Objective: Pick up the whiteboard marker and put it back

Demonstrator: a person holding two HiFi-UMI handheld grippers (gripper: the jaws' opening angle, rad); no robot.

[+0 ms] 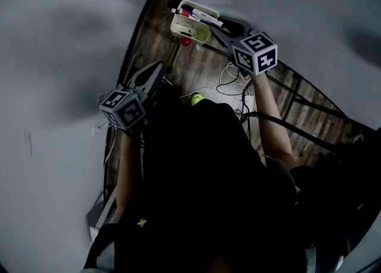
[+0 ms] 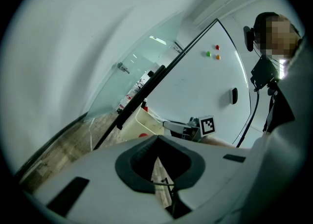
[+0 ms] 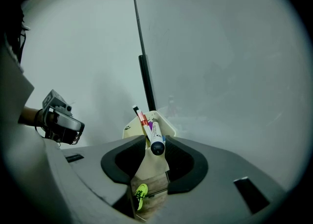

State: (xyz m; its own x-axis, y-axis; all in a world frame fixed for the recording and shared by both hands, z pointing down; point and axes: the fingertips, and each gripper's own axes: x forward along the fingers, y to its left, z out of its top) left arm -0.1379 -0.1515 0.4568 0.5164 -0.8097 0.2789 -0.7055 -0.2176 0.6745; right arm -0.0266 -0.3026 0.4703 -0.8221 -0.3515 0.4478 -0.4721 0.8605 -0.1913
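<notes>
A cream marker tray [image 1: 189, 27] hangs on the whiteboard's lower edge with several markers in it. One white whiteboard marker [image 3: 156, 137] with a dark cap lies on top, its far end in the tray [image 3: 165, 126], its cap end between my right gripper's [image 3: 156, 145] jaws. The cap touches the right jaw, and a sliver of gap shows on the left, so the gripper is open. In the head view that marker [image 1: 205, 19] points at the right gripper [image 1: 219, 31]. My left gripper [image 1: 156, 70] hangs shut and empty, left of and below the tray [image 2: 139, 124].
A red round magnet [image 1: 186, 42] sits under the tray. On the wood floor lie white cables [image 1: 233, 78] and a yellow-green object [image 1: 196, 98]. The whiteboard [image 2: 205, 86] carries small coloured magnets [image 2: 213, 52] and a dark eraser [image 2: 234, 96]. A black frame bar [image 3: 146, 83] rises behind the tray.
</notes>
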